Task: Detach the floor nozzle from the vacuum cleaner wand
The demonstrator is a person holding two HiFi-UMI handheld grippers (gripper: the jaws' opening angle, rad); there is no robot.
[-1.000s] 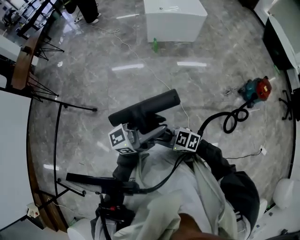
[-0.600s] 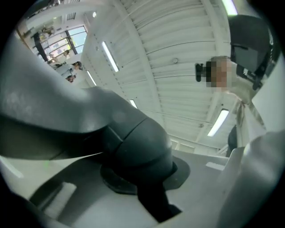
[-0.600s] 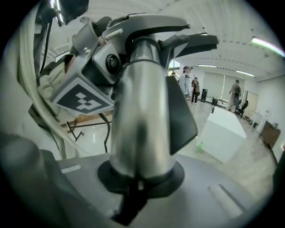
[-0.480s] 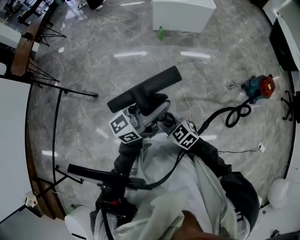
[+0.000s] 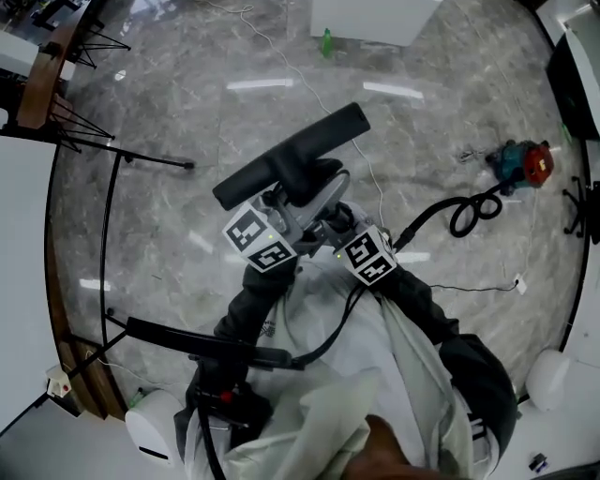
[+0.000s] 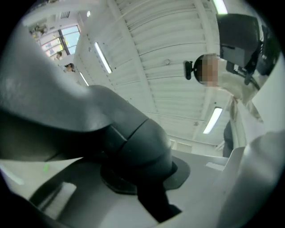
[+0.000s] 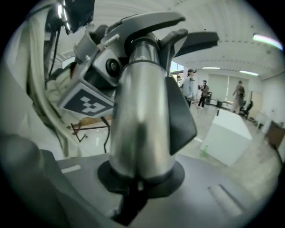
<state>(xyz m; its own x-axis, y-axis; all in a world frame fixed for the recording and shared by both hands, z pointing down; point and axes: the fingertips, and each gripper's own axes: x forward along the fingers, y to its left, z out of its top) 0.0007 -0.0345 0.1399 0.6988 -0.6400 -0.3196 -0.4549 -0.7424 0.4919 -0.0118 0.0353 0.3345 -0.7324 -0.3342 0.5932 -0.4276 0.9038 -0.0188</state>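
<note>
Holding one vacuum assembly between both tongs, raised above the grey marble floor point(image 5: 187, 103) in front of my chest.

Item 1: long black plastic floor nozzle point(image 5: 291, 159). It lies as a slanted bar across the middle of the head view, its right end higher in the picture. Its dark rounded neck runs back toward me.

Item 2: shiny silver metal wand point(image 7: 142, 129). It is a smooth tube leading up into the nozzle neck. No gap shows between tube and neck, so the nozzle sits on the wand.

Item 3: left tongs point(image 6: 147, 187). They are clenched on the dark rounded neck of the floor nozzle, which fills the space between the jaws in the left gripper view. Their marker cube point(image 5: 258, 239) sits just below the nozzle in the head view.

Item 4: right tongs point(image 7: 138, 191). They are clenched on the wand, with the silver tube standing between the jaws and pressed by both pads. Their marker cube point(image 5: 366, 255) lies just beside the left one.

Item 5: teal and red vacuum canister point(image 5: 521, 167). It rests on the floor well apart, at the right, with a looped black hose point(image 5: 427, 225) running from it toward me.

Item 6, sundries on the floor: a white block point(image 5: 375, 17) at the top edge, a small green bottle point(image 5: 326, 43) just beside it, and a black tripod stand point(image 5: 141, 159) at the left.
</note>
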